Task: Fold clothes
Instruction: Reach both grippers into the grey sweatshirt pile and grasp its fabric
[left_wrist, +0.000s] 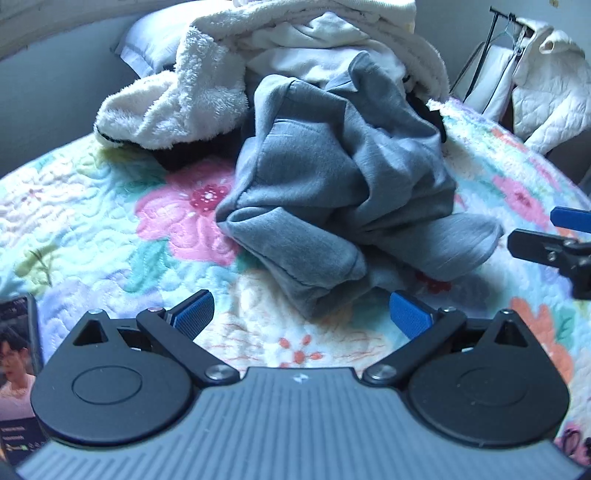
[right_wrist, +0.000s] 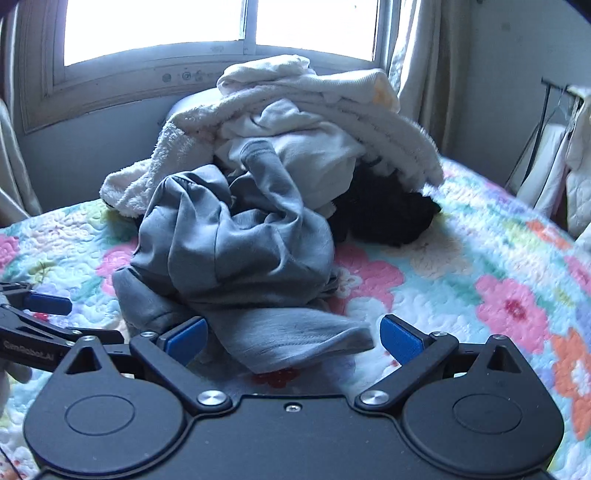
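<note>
Grey sweatshirt-type garment (left_wrist: 332, 177): crumpled heap on floral quilt (left_wrist: 92, 221), before white laundry pile (left_wrist: 280, 48). Likely soft, limp, thick, light. Suggested hold: near loose edge (right_wrist: 295, 339). Left gripper (left_wrist: 301, 314) and right gripper (right_wrist: 291, 338) spread wide, empty.

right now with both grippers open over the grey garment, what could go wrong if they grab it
1. The grey garment is crumpled, so the open left gripper or right gripper may pinch several layers at once.
2. It leans against the white fleece pile; lifting it could drag that pile along.
3. A phone lies on the floral quilt by the left gripper and could get knocked.
</note>
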